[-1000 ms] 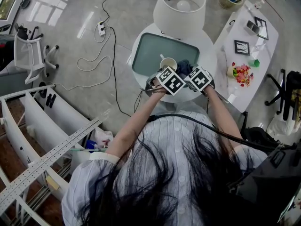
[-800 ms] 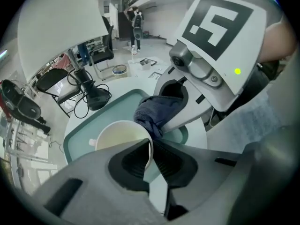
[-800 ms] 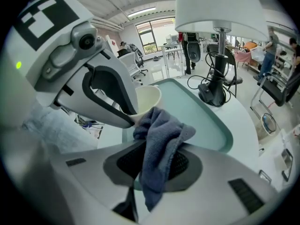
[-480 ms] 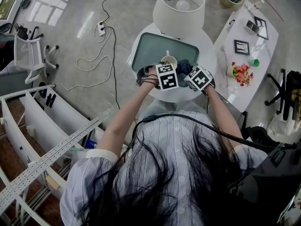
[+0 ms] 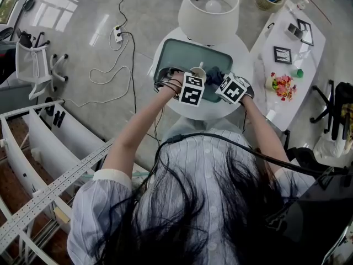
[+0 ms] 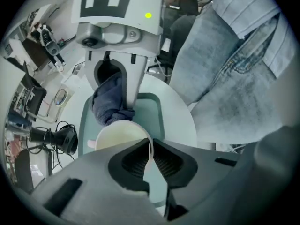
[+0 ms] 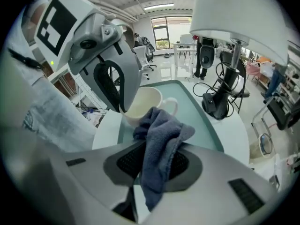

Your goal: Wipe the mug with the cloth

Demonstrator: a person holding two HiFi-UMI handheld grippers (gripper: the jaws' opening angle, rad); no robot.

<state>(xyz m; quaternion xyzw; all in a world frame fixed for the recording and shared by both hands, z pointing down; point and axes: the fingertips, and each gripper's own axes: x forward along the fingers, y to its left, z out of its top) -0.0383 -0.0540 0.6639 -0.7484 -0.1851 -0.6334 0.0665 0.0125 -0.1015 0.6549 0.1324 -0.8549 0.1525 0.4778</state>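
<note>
The cream mug (image 7: 143, 104) is tipped with its mouth toward my right gripper, over the teal tray (image 5: 176, 59). My left gripper (image 6: 151, 159) is shut on the mug's thin rim (image 6: 151, 146), one pad inside and one outside. A blue cloth (image 7: 159, 139) hangs bunched from my right gripper (image 7: 152, 161), whose jaws are shut on it. The cloth's upper end lies against the mug's rim beside the handle (image 7: 172, 106). In the head view both marker cubes sit close together over the mug (image 5: 198, 72) and hide the jaws.
The tray lies on a small round white table (image 5: 245, 65) under a big white lampshade (image 5: 209, 7). A black lamp base with cables (image 7: 220, 97) stands at the tray's far side. A second white table (image 5: 287, 54) with small items is to the right.
My left gripper's cube has shifted a little left and farther away and turned, and the left arm has swung left. The right gripper with the cloth has hardly moved.
</note>
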